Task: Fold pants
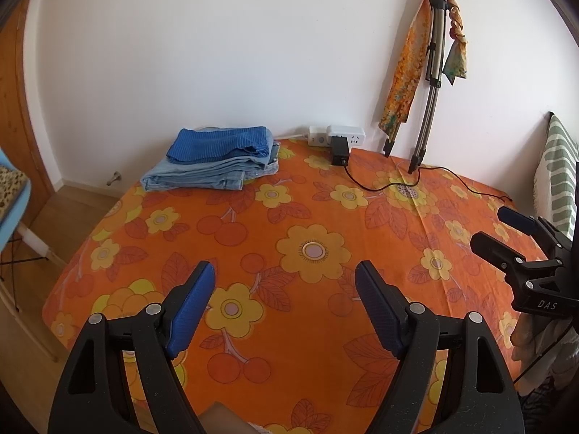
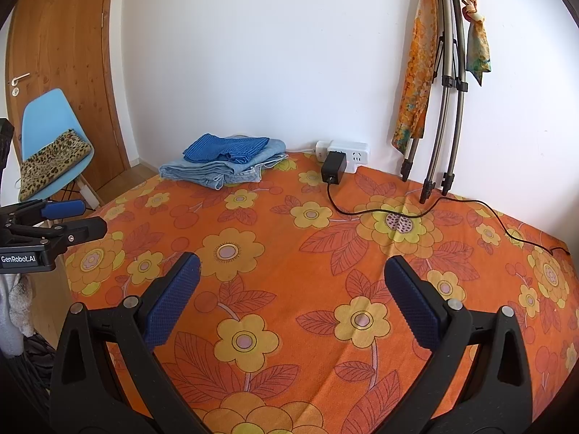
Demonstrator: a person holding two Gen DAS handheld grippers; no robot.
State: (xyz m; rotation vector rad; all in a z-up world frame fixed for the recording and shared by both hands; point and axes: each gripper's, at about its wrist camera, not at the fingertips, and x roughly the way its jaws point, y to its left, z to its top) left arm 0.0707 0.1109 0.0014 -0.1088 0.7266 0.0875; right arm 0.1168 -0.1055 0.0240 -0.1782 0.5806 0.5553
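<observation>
1. The left claw (image 1: 284, 275) is wide open and holds nothing. The right claw (image 2: 291, 271) is wide open too, with only the cloth showing between its blue pads.
2. Both claws hang over the near part of the desk (image 1: 325, 217), far from the pile of pants (image 1: 213, 166). I think they wait there because no pants lie in front of them to fold.
3. The pile of pants sits at the far left corner of the desk, by the white wall (image 1: 217, 54). A dark blue striped pair (image 1: 220, 143) lies on top of a light blue jeans pair (image 1: 195, 177). Both look folded flat already, maybe put at the corner to keep the middle free.
4. The desk wears an orange cloth with yellow flowers and red cherries. A crease runs down the cloth, to the right of the pile.
5. Right of the pile, against the wall, sits a white power strip (image 1: 336, 135) with a black plug box (image 1: 340, 152). Its thin black cord (image 1: 434, 173) runs over the cloth toward the right edge.
6. Further right of the pile, a folded tripod (image 1: 430, 83) leans on the wall. An orange scarf (image 1: 405, 72) hangs on it.
7. Left of the pile, off the desk, stands a blue chair (image 2: 50, 123) with a spotted cloth (image 2: 50, 166) on it, by a wooden door (image 2: 61, 43).
</observation>
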